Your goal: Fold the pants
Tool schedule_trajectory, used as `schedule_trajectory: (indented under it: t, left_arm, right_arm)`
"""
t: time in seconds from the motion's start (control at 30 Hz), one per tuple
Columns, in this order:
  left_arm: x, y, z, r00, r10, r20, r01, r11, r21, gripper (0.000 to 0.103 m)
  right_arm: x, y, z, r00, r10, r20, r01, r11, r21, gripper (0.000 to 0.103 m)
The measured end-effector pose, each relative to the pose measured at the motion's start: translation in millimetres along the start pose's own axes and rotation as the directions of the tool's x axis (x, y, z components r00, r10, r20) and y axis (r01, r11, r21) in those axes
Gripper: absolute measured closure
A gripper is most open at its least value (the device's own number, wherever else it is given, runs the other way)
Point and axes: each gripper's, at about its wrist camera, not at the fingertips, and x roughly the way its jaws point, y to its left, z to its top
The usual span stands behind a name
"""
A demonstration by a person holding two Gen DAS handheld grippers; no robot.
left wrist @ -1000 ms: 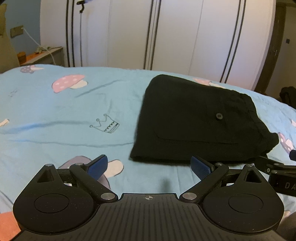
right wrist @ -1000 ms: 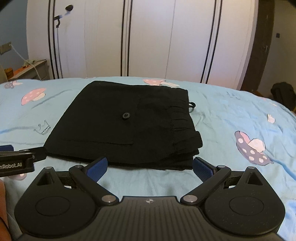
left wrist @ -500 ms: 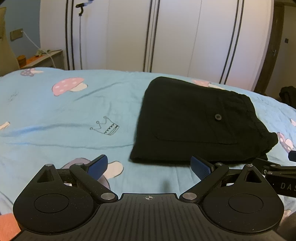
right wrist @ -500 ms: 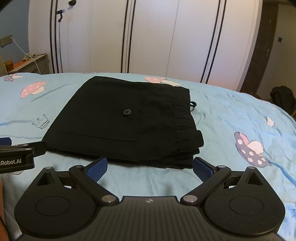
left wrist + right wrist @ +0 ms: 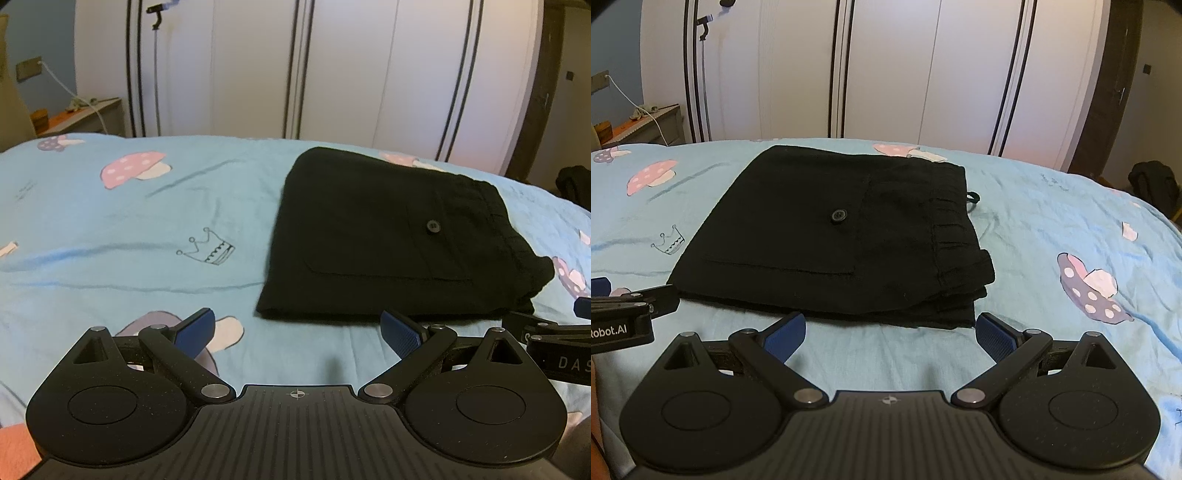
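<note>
Black pants (image 5: pixel 834 236) folded into a flat stack on the bed (image 5: pixel 1052 221), button (image 5: pixel 839 215) up. Left gripper (image 5: pixel 297 328) spread wide, empty, just short of the pants' near edge. Right gripper (image 5: pixel 890 330) likewise wide and empty, just short of that same edge.

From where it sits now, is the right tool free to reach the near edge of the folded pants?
Probably yes. The right tool is open, holds nothing, and only bare bedsheet lies between it and the pants; the left tool sits off to the side.
</note>
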Motion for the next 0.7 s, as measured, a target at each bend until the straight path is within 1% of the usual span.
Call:
schedule_trajectory:
  t: [0.33,0.7]
  left_arm:
    - [2.7,3.4,0.0,1.0,-0.006,-0.004,0.006,1.0,-0.015,0.003]
    - [2.0,3.1,-0.8,1.0,-0.014,0.0,0.014,1.0,-0.007,0.003]
  right_arm:
    - [3.4,-1.8,-0.3,1.0,0.011,-0.014,-0.011,1.0,0.016,0.004]
    - [4.8,-2.3,-0.3,1.0,0.01,-0.019,-0.01,1.0,0.024,0.004]
